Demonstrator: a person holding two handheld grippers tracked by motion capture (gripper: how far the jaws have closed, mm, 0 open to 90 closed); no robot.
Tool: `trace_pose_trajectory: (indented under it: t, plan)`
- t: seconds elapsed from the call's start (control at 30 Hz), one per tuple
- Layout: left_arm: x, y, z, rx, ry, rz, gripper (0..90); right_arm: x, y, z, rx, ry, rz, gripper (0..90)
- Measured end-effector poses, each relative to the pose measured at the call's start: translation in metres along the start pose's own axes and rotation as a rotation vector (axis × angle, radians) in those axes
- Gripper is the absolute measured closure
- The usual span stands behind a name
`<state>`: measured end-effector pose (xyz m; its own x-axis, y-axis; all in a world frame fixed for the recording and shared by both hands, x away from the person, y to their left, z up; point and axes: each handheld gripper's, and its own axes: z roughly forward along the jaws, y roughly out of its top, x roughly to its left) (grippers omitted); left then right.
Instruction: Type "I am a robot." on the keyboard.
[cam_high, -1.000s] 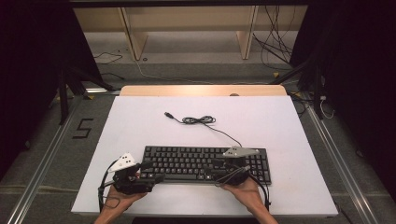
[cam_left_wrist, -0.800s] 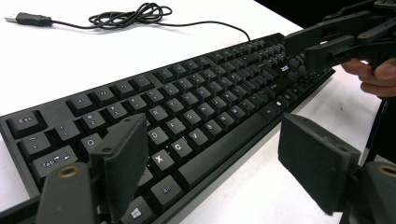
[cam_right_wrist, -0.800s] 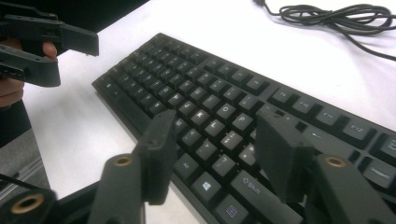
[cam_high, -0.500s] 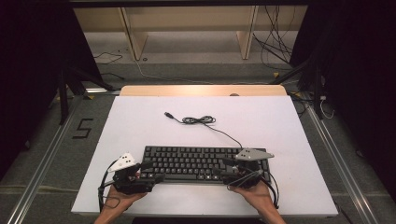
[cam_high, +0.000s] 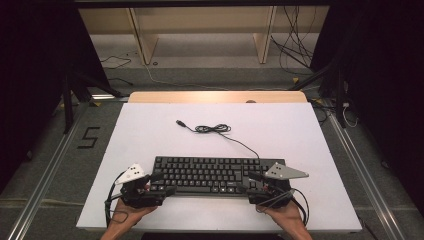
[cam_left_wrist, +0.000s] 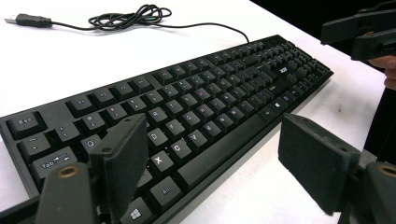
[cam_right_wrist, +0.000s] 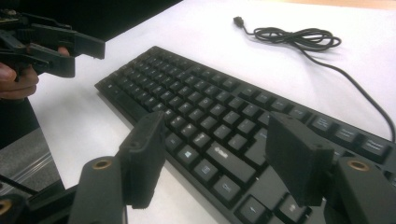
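Observation:
A black keyboard (cam_high: 212, 174) lies flat near the front of the white table (cam_high: 150, 135). Its cable runs back to a loose coil (cam_high: 214, 129) and a USB plug (cam_high: 179, 122). My left gripper (cam_high: 162, 183) sits at the keyboard's left front corner. In the left gripper view it (cam_left_wrist: 212, 149) stands open, one jaw over the corner keys and the other over bare table. My right gripper (cam_high: 248, 183) is at the keyboard's right front end. Its jaws (cam_right_wrist: 219, 149) have just been opening and now stand wide above the keys, pressing on nothing.
Hands hold both grippers at the table's front edge. A wooden strip (cam_high: 215, 96) borders the table's far edge. Beyond it are wooden shelf legs (cam_high: 142, 40) and loose cables (cam_high: 295, 50) on the floor. Metal rails (cam_high: 45, 175) run along both sides.
My right gripper has slid to the right along the keyboard's front, toward its right end, and its jaws stand wider. The left gripper and the keyboard have stayed put.

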<state>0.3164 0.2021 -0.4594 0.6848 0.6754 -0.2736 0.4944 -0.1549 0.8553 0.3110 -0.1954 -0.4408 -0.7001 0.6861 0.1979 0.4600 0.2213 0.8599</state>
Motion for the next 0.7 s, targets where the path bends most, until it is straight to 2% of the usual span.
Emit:
trace_pose_trajectory:
  t: [0.1,0.37,0.7]
  plan:
    - [0.0,0.0,0.0,-0.002,-0.004,0.0,23.9,-0.002,-0.004,-0.009,-0.008,-0.02,-0.009,37.4]
    - [-0.001,0.0,0.0,-0.002,-0.009,0.0,23.9,-0.009,-0.014,-0.024,-0.027,-0.036,-0.003,36.0]
    - [-0.001,0.0,-0.001,-0.004,-0.015,-0.003,23.8,-0.014,-0.022,-0.031,-0.044,-0.054,-0.009,34.2]
